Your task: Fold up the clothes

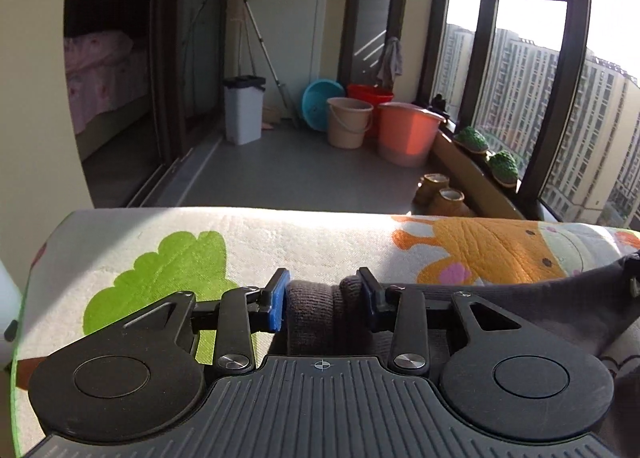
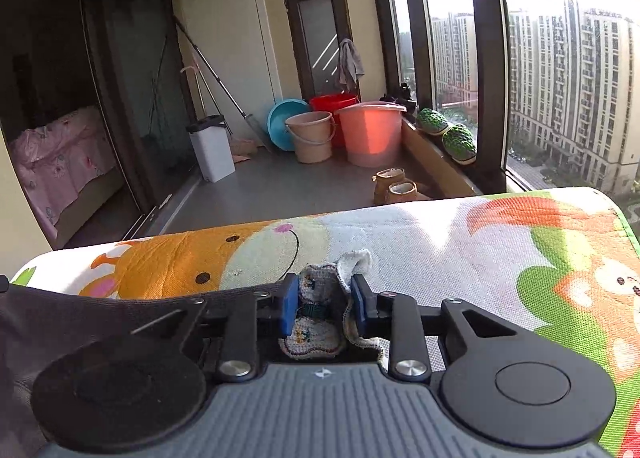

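left gripper: clamped on dark knit garment over cartoon-print mat | right gripper: pinching white crocheted cloth, seen only in right view | both above counter

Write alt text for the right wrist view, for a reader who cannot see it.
The right hand-held gripper pinches a bunched white knitted cloth between its blue pads, above a cartoon-printed mat. A dark garment lies at the left edge. Beyond are buckets on a balcony floor and a window facing apartment towers.
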A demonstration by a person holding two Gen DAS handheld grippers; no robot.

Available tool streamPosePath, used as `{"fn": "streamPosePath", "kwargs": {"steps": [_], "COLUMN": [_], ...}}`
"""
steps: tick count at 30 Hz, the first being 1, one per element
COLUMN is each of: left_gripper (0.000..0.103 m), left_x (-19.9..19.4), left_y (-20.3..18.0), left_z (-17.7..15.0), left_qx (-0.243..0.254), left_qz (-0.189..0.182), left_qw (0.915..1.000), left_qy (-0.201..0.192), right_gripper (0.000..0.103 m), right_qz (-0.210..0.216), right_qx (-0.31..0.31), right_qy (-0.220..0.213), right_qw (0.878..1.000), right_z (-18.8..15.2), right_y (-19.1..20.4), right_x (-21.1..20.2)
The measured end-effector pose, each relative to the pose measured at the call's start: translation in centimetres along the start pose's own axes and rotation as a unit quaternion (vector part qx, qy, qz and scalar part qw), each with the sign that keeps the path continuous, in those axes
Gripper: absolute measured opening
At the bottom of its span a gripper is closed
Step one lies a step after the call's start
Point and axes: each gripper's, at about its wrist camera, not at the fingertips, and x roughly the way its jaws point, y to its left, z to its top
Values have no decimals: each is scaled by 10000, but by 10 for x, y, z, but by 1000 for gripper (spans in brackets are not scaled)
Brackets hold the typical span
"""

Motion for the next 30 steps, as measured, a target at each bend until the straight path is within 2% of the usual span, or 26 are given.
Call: {"fn": "streamPosePath", "kwargs": {"steps": [3,4,5,6,7,9,12,15,17,19,21,22,23,24,25,27,28,30], "left_gripper": [40,41,41,42,43,43,42,46,55,76,82,82,80,63,29,23,16,15], "left_x": [-55,-73,-88,-101,-110,-120,-123,-120,-116,-110,-100,-96,-92,-87,-84,-83,-84,-98], "left_y": [-1,1,4,7,12,20,33,42,43,41,37,35,33,31,28,23,21,21], "left_z": [-12,-21,-32,-45,-58,-83,-105,-98,-89,-84,-84,-85,-86,-87,-86,-79,-75,-68], "left_qx": [229,250,245,223,175,29,-150,-387,-518,-586,-509,-448,-382,-293,-185,-20,55,108], "left_qz": [-207,-315,-427,-520,-594,-683,-560,-649,-644,-541,-350,-269,-190,-132,-120,-118,-130,-263], "left_qw": [9987,9980,9976,9975,9976,9976,9974,9962,9957,9956,9964,9967,9968,9967,9967,9973,9975,9985], "left_qy": [-415,-482,-483,-421,-295,42,425,426,418,488,579,629,682,744,778,728,686,473], "right_gripper": [29,33,36,44,55,64,64,64,64,64,64,51,33,11,10,9,8,8], "right_qz": [-16,-22,-130,-239,-347,-470,-390,-76,255,299,191,173,156,174,202,259,287,330], "right_qx": [-516,-647,-764,-881,-995,-854,214,1357,1757,1622,1157,932,706,536,435,231,130,77], "right_qy": [-699,-806,-770,-733,-695,-362,-137,-110,-67,52,257,380,501,574,473,273,171,-234], "right_qw": [9962,9946,9940,9931,9920,9946,9989,9907,9841,9863,9928,9948,9961,9968,9977,9990,9994,9992], "right_z": [-9,-18,-32,-45,-59,-84,-91,-80,-75,-76,-82,-86,-90,-92,-85,-73,-67,-49], "right_y": [11,13,11,10,9,-5,-40,-67,-73,-61,-42,-33,-24,-17,-12,-2,3,3], "right_x": [-59,-79,-94,-109,-124,-145,-170,-175,-167,-149,-131,-123,-114,-109,-110,-113,-114,-134]}}
